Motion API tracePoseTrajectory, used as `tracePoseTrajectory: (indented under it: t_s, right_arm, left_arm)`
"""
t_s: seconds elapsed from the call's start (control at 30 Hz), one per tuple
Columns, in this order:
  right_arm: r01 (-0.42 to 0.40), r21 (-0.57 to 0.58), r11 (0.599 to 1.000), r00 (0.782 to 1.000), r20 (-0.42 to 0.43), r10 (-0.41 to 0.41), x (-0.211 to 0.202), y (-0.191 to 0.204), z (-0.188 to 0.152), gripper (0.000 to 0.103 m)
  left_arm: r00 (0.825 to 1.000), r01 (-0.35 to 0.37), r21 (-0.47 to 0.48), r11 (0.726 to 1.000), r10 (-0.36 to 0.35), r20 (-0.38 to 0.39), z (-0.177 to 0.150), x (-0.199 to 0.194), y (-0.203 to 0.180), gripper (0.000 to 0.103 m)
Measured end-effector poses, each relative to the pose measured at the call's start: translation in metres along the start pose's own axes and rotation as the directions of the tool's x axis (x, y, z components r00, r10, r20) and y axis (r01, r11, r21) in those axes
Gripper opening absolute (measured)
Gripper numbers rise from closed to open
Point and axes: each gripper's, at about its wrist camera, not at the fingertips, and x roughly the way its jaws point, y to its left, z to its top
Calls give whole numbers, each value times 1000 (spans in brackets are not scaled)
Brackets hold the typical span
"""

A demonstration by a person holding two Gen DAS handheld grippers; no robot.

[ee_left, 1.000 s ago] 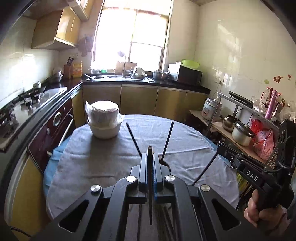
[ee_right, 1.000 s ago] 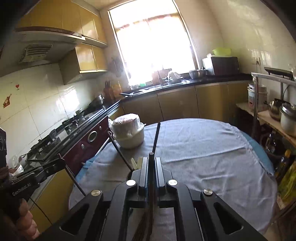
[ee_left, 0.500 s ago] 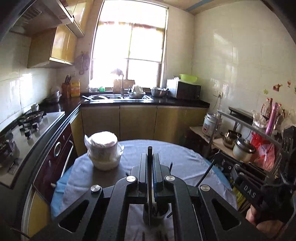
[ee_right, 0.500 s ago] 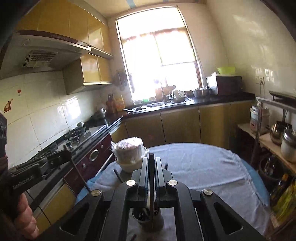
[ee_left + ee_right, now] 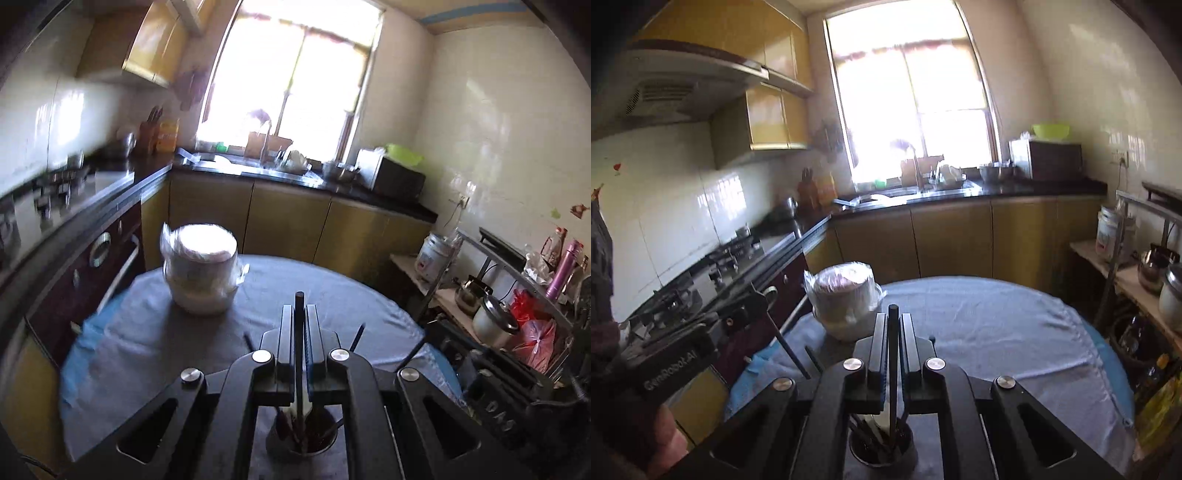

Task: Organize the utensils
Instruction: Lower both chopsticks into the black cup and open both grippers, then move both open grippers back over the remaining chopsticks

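My left gripper (image 5: 299, 308) is shut on a black chopstick (image 5: 298, 365) that hangs down into a metal utensil cup (image 5: 302, 441) on the grey-clothed round table (image 5: 147, 350). My right gripper (image 5: 893, 317) is shut on another black chopstick (image 5: 893, 373), its lower end in the same cup (image 5: 881, 448), which holds several dark utensils. The left gripper also shows at the left of the right wrist view (image 5: 753, 306), with its chopstick (image 5: 786, 347). The right gripper body shows at the lower right of the left wrist view (image 5: 495, 398).
A plastic-wrapped stack of white bowls (image 5: 201, 273) stands on the table's far left. A stove and counter (image 5: 713, 266) run along the left. A shelf with pots and a kettle (image 5: 487, 306) stands at the right. Cabinets and sink (image 5: 923, 192) are behind.
Both grippers have risen and tilted up with their chopsticks. The cup has come into view below the fingers, with the chopstick ends in it.
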Motion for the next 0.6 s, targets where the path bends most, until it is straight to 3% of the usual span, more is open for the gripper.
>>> tracePoseTrajectory:
  t_s: [0.2,0.33,0.4,0.47,0.57,0.6]
  right_arm:
    - [-30,30,999,998,-60,31,11,-9,-17,6]
    - [-79,115,990,988,-125,94,18,-20,-28,9]
    - [-95,157,983,984,-137,117,18,-25,-34,12]
    - [-110,197,974,982,-133,138,11,-33,-42,23]
    - [-110,234,966,984,-109,138,-6,-46,-57,44]
    - [-101,237,966,987,-101,128,-13,-50,-62,44]
  left_arm:
    - [997,3,1,1000,-3,-77,-18,15,8,5]
    - [993,5,37,999,-1,-116,-26,11,9,6]
    - [992,8,62,998,0,-125,-33,3,10,13]
    - [993,11,97,995,1,-122,-43,-12,11,37]
    - [995,-6,143,990,20,-99,-57,-34,16,43]
    - [995,-18,153,988,34,-98,-63,-41,19,43]
